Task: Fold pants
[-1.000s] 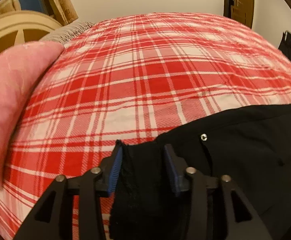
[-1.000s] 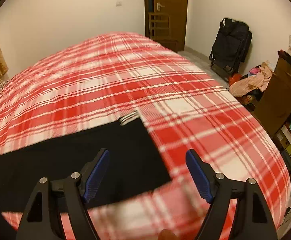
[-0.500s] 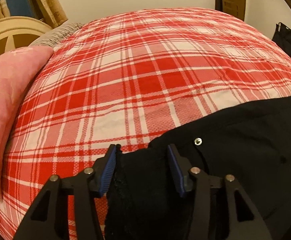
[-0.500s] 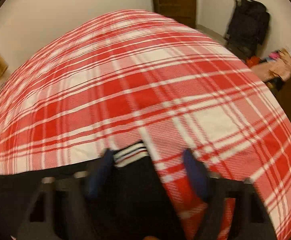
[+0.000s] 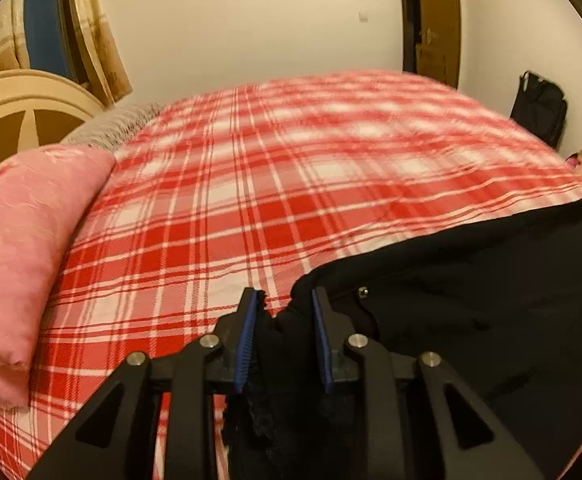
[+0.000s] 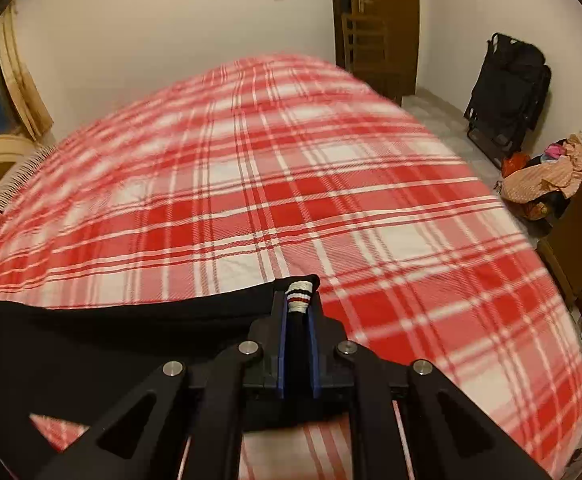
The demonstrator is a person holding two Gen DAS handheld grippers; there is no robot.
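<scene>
Pants (image 5: 471, 320) now pinched at both ends: left gripper (image 5: 283, 332) clamps waist, right gripper (image 6: 298, 344), open a sec ago, has clenched on striped cuff (image 6: 300, 294). Fabric lifted off near bed (image 6: 331, 200), so fold prob. starting.

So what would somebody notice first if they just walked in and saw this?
Probably the big red plaid bedspread, which fills the middle of both views. Next, the black pants lying along its near edge, with the left gripper pinching one end and the right gripper shut on the other end, by a striped tag. A pink pillow sits at the far left.
</scene>
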